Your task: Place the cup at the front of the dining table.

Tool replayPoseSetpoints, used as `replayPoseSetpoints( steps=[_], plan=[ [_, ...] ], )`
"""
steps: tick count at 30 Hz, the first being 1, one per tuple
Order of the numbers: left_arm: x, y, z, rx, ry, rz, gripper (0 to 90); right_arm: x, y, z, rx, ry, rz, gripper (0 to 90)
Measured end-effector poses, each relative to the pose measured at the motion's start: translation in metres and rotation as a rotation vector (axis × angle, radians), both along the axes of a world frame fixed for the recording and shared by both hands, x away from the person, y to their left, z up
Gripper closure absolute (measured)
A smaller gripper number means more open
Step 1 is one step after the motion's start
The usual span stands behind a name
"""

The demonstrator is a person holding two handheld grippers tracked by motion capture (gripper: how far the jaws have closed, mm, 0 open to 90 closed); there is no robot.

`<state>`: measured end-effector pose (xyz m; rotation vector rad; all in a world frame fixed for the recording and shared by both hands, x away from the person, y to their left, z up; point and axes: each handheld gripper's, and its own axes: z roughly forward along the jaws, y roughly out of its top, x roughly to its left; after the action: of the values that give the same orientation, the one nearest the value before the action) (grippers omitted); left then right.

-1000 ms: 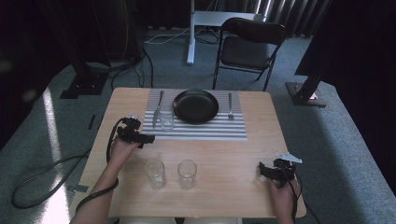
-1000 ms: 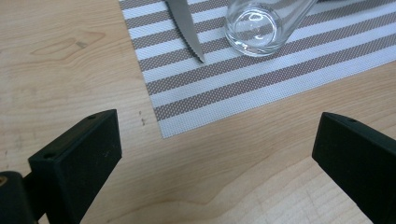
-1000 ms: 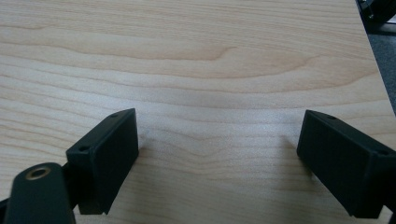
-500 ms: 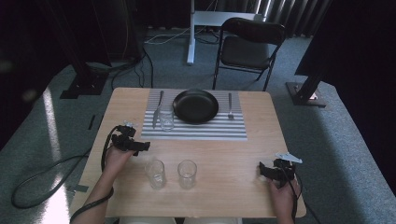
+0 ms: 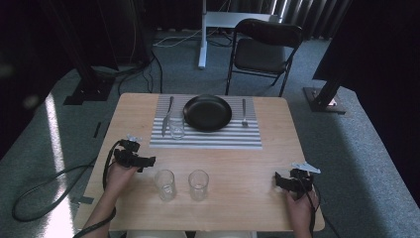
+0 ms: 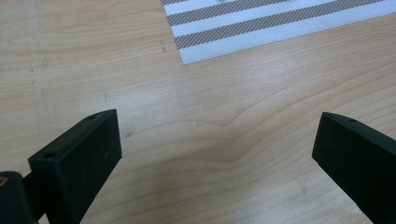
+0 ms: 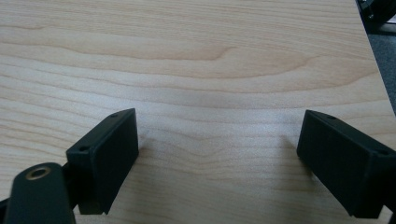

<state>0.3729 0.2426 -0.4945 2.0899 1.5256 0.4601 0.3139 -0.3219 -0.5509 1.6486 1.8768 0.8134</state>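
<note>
We are holding the left gripper [image 5: 146, 162] low over the table [image 5: 247, 163], its jaws standing wide apart with nothing between them. In the left gripper view the left gripper [image 6: 215, 154] is looking down on bare wood, and a corner of the striped placemat [image 6: 280, 28] is lying ahead of the fingertips [image 6: 88, 144], well beyond them. In the high view the nearer glass [image 5: 165, 184] is standing just beside and slightly nearer to us than the left gripper's fingers, not touching them. A second glass [image 5: 198, 184] is standing beside the first, on the side away from those fingers. A third glass [image 5: 176, 126] is sitting on the placemat [image 5: 205, 138], farther ahead of the left fingers, next to the knife [image 5: 168, 114] and the black plate [image 5: 207, 112]; a fork [image 5: 243, 113] is lying on the plate's other side.

We are resting the right gripper [image 5: 278, 181] near the table's right edge, pointing toward the two glasses but well apart from them. In the right gripper view the right gripper [image 7: 217, 140] is also spread wide and empty, with one finger [image 7: 109, 149] throwing a shadow on the wood just beneath it; plain table surface is lying between and ahead of the fingers.

A folding chair [image 5: 265, 49] is standing beyond the far edge of the table.
</note>
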Motion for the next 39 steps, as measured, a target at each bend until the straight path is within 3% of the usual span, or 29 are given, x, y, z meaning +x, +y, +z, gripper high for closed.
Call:
replayPoseSetpoints(
  steps=[21, 36, 39],
  plan=[
    [-0.04, 0.025, -0.012, 0.008, 0.001, 0.035, 1.9, 0.0, 0.0, 0.0, 0.0, 0.0, 0.0, 12.1],
    [-0.07, 0.048, -0.028, 0.03, -0.031, 0.078, 1.9, 0.0, 0.0, 0.0, 0.001, 0.0, 0.0, 12.1],
    [-0.078, 0.055, -0.031, 0.022, -0.062, 0.096, 1.9, 0.0, 0.0, 0.0, 0.002, 0.0, -0.001, 12.1]
  ],
)
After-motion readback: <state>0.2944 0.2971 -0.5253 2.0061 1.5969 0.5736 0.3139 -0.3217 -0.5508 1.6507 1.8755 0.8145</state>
